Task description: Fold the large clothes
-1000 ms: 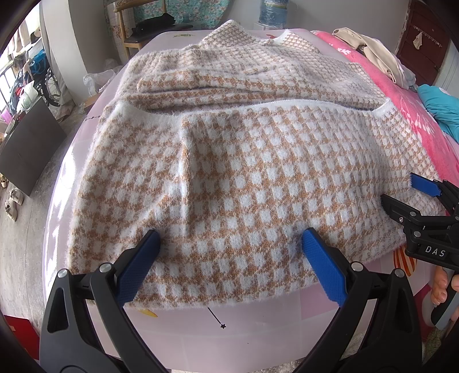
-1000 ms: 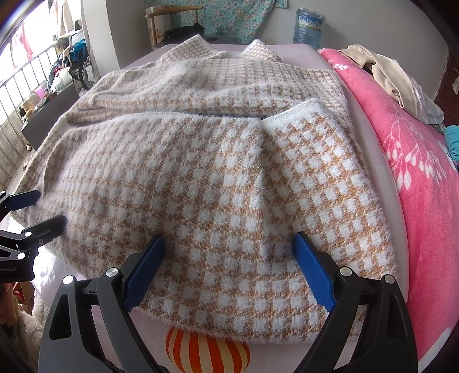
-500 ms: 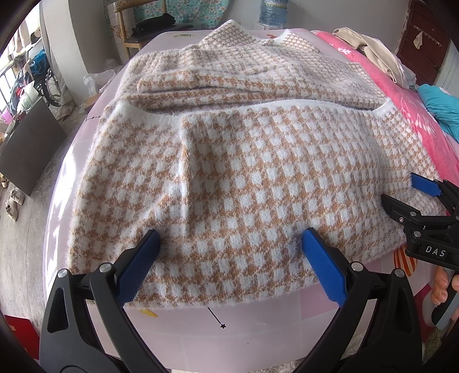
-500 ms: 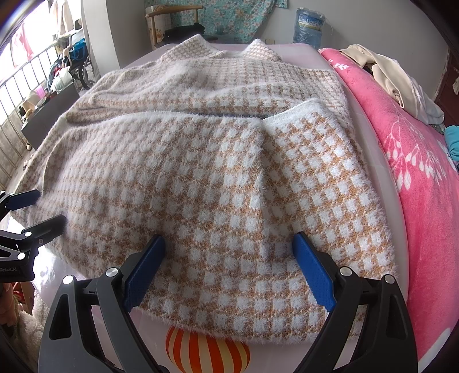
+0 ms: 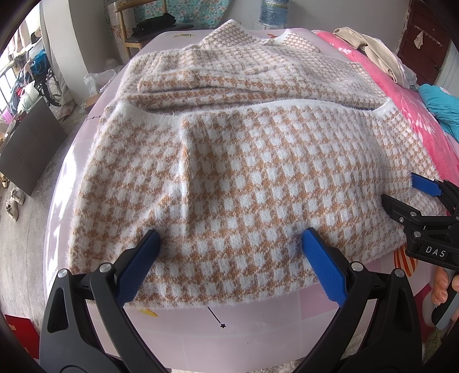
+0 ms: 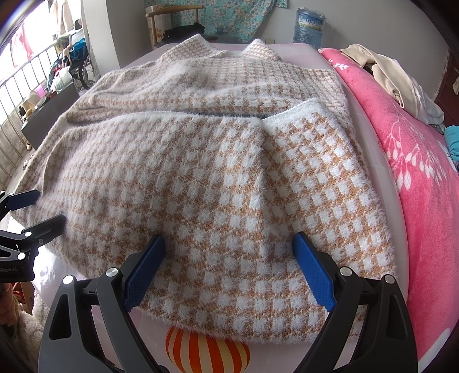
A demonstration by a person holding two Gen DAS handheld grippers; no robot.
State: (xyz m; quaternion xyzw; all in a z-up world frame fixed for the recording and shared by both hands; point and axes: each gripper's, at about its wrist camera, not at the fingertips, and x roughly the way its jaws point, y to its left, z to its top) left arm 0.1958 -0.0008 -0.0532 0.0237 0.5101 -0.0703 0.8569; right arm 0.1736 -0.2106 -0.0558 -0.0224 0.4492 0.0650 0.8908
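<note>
A fuzzy tan-and-white houndstooth sweater (image 5: 258,178) (image 6: 215,178) lies spread over the pale pink table (image 5: 229,338), its near half doubled up so a white trim edge runs across the middle. My left gripper (image 5: 229,238) stands open, both blue fingertips resting on the knit near the front-left edge, with nothing pinched. My right gripper (image 6: 229,241) is open the same way on the front-right part. Each shows in the other's view: the right gripper (image 5: 401,189) at the sweater's right edge, the left gripper (image 6: 43,208) at its left edge.
A pink flowered blanket (image 6: 416,172) borders the table on the right, with beige clothes (image 6: 387,74) and a teal garment (image 5: 441,112) on it. A water jug (image 6: 309,25) and a chair (image 5: 143,31) stand beyond. A person's hand (image 5: 441,287) holds the right gripper's handle.
</note>
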